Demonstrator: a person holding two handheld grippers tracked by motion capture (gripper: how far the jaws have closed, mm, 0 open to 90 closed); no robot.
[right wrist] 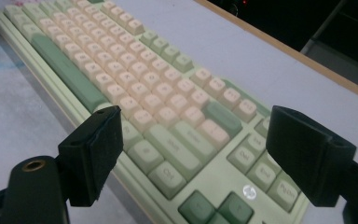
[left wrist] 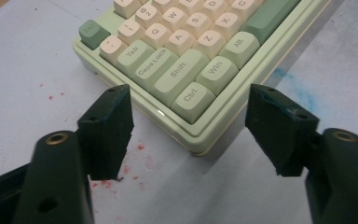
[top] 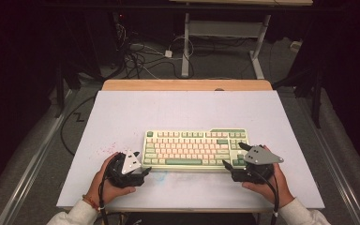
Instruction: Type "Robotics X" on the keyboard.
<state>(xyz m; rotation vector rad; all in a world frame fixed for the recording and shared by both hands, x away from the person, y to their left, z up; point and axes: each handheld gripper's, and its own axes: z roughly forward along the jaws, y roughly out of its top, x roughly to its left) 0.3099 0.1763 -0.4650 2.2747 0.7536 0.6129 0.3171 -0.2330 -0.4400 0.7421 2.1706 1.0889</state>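
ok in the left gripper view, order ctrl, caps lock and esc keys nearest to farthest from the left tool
1. Ctrl key, at the keyboard's near corner, between the left tool jaws.
2. Caps Lock key, farther up the left column.
3. Esc key, dark green, at the far corner.

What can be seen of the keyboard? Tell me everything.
The keyboard is a compact mechanical-looking board with a pale green plastic case, cream keys, light green modifiers and darker green accents such as the space bar and Esc. It lies flat on the white table, near the front edge, long side toward the person. The left gripper has open fingers straddling its Ctrl corner without touching; the right gripper hovers open over its arrow-key end. Nothing else rests on it.
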